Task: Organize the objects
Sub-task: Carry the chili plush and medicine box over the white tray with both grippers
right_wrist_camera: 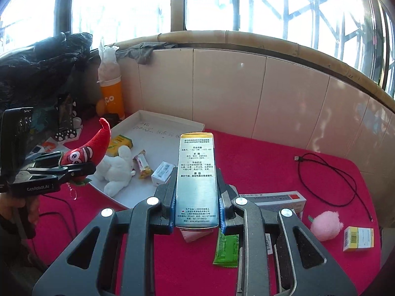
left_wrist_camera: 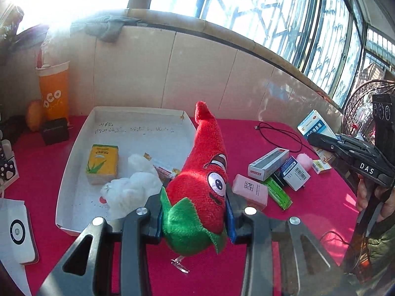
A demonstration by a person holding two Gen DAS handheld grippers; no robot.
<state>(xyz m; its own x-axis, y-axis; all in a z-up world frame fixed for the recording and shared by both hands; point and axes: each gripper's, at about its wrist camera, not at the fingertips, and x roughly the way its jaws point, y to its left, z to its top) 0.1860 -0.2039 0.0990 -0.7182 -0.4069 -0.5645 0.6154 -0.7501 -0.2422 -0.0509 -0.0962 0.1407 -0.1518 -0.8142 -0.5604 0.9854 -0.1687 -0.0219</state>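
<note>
The left gripper (left_wrist_camera: 195, 212) clamps a red chilli plush (left_wrist_camera: 205, 172), tip toward twelve o'clock. The right gripper (right_wrist_camera: 196, 212) pinches a silver medicine box (right_wrist_camera: 196, 180) narrowly, likewise pointing twelve.

A home balcony: barred windows (right_wrist_camera: 284, 2), tiled sill wall (right_wrist_camera: 246, 86), cluttered red-clothed table (right_wrist_camera: 271, 153).

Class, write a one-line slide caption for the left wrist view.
Left gripper carries a red chilli plush beside the white tray.
</note>
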